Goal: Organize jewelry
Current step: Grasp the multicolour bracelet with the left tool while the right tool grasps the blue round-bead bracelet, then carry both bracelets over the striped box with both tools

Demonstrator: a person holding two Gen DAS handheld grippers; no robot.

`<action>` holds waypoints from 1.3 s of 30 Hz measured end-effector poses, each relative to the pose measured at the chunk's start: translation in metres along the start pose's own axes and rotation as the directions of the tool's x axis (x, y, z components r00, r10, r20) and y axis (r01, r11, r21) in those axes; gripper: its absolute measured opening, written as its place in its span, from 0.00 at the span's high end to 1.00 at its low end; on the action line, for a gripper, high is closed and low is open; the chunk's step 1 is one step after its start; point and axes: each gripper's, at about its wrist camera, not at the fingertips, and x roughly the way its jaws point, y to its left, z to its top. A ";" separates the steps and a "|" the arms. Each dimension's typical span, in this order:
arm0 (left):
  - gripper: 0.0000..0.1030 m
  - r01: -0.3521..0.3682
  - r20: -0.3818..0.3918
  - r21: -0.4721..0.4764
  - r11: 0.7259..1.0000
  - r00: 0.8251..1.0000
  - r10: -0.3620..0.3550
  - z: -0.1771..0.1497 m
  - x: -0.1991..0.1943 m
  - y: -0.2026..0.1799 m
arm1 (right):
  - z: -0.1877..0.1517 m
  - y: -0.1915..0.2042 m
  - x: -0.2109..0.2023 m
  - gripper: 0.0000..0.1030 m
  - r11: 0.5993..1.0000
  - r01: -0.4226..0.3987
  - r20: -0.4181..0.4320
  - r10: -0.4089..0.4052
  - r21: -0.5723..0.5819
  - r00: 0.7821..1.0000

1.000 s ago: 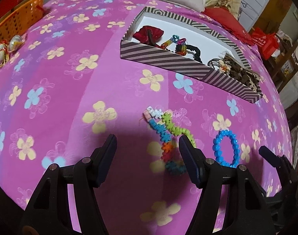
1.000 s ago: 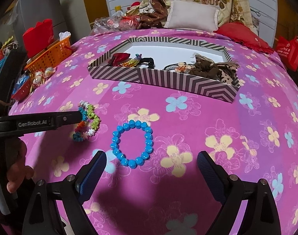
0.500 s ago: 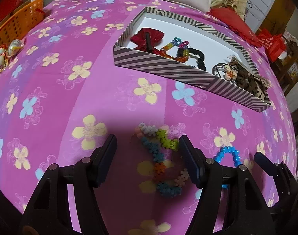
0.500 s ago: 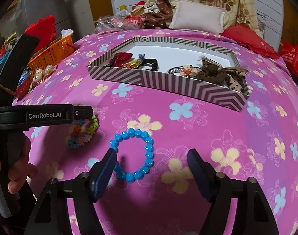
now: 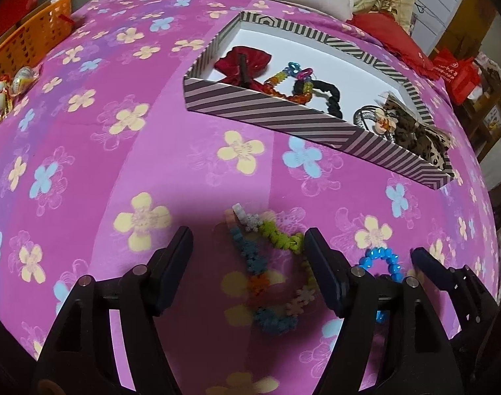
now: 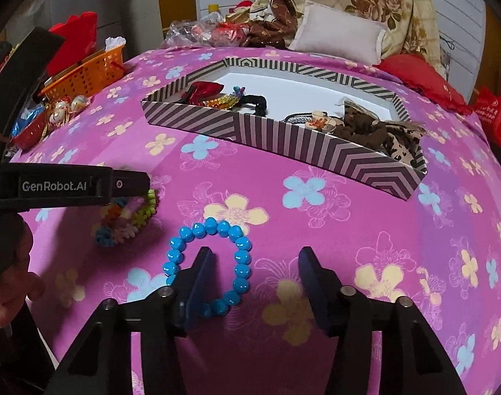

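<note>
We see the left gripper low over the pink flowered bedspread, jaws spread wide, nothing clamped. The multicolour snowflake-link bracelet lies flat on the cloth between its two fingers; the right finger overlaps the bracelet's green side, contact we cannot tell. From the right wrist view the same bracelet sits partly under the left gripper's black body.

The right gripper also stands apart, holding nothing. The blue bead bracelet lies on the bedspread just right of the colourful one, apart from it. The right gripper's left finger sits inside the bead ring, its right finger outside, so the ring's right side falls between the jaws. In the left wrist view only the top arc of the blue beads shows behind the left gripper's finger.

Further back, the striped box rests on the bedspread, well apart from both bracelets. Inside we note a red bow, a coloured bead bracelet, a black scrunchie, and at the right end a leopard-print bow. An orange basket stands at the left edge, a white pillow behind.
</note>
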 end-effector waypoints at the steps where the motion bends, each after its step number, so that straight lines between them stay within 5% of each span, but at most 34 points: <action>1: 0.32 0.003 0.006 0.004 1.000 1.000 -0.003 -0.001 0.000 0.000 | 0.000 -0.001 0.000 0.58 1.000 0.000 0.004 0.000 0.001 1.000; 3: 0.35 0.012 0.017 0.018 1.000 1.000 -0.013 -0.002 0.000 0.000 | -0.001 -0.003 -0.001 0.68 1.000 0.001 0.012 -0.001 0.002 1.000; 5: 0.60 -0.006 0.031 0.053 0.999 0.999 0.005 -0.005 -0.002 0.000 | -0.002 -0.004 -0.002 0.76 1.000 -0.002 0.015 0.002 0.002 1.000; 8: 0.87 0.009 0.033 0.067 0.998 0.999 -0.011 -0.007 -0.004 0.006 | -0.002 -0.002 -0.003 0.84 1.000 -0.009 0.020 0.009 -0.001 1.000; 9: 0.89 0.032 0.024 0.062 0.998 0.999 -0.033 -0.007 -0.004 0.010 | -0.002 -0.002 -0.004 0.89 1.000 -0.014 0.020 0.014 -0.001 1.000; 13: 0.90 0.115 -0.009 0.035 0.993 0.993 -0.114 -0.009 -0.008 0.021 | -0.002 0.001 -0.009 0.92 0.999 -0.039 0.035 0.038 0.009 0.999; 19: 0.90 0.146 0.028 0.045 0.988 0.989 -0.147 -0.012 -0.029 0.024 | 0.003 0.007 -0.030 0.92 0.999 -0.039 0.078 0.039 -0.002 0.996; 39: 0.90 0.159 0.169 0.141 0.977 0.969 -0.182 0.013 -0.105 0.001 | 0.029 0.015 -0.079 0.92 0.999 -0.044 0.180 0.049 -0.032 0.982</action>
